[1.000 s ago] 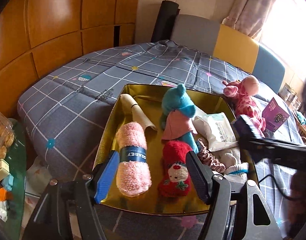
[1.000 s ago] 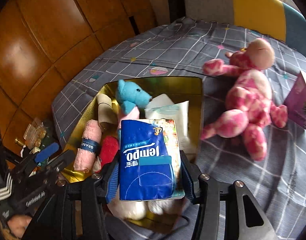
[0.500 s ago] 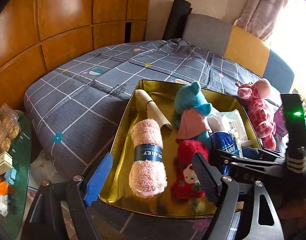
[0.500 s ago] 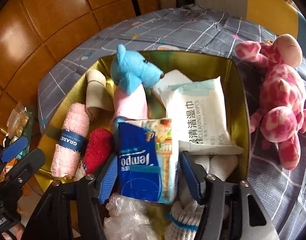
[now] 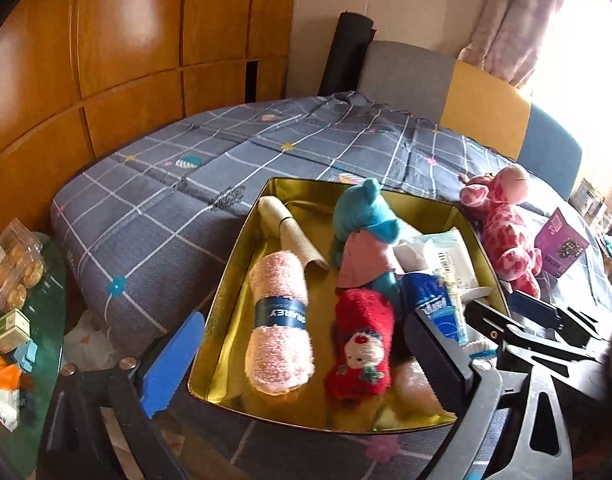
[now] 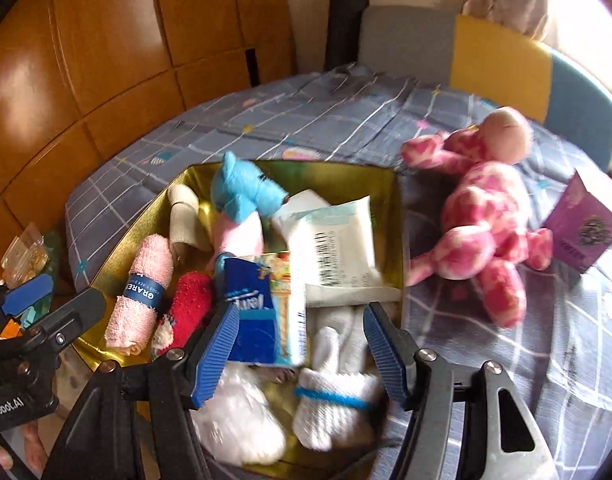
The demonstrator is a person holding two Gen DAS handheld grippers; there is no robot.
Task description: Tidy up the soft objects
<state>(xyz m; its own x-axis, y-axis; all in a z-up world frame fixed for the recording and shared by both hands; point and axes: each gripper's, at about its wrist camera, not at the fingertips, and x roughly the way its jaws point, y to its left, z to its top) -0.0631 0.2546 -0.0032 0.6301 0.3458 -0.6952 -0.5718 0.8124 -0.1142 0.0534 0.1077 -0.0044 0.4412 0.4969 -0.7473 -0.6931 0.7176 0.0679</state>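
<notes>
A gold tin [image 5: 222, 292] [image 6: 397, 240] on the bed holds a rolled pink towel [image 5: 280, 320], a red sock [image 5: 361, 352], a blue plush [image 5: 365, 216], a wet-wipes pack [image 6: 337, 240], white socks [image 6: 329, 404] and a blue tissue pack [image 6: 262, 308] [image 5: 437, 304]. My right gripper [image 6: 302, 354] hangs open over the tin's near right part. The tissue pack leans by its left pad, and the right pad stands apart from it. My left gripper [image 5: 306, 364] is at the tin's near left edge, its jaws opening wide and gripping nothing.
A pink spotted plush [image 6: 481, 200] [image 5: 505, 232] and a purple box [image 6: 581, 232] lie on the grey checked bedspread right of the tin. A green glass table [image 5: 46, 320] with snack packs stands at the left. Wooden panels rise behind the bed.
The right gripper brought the tissue pack down into the tin and its jaws spread off it. The left gripper's jaws widened; that hand stayed in place.
</notes>
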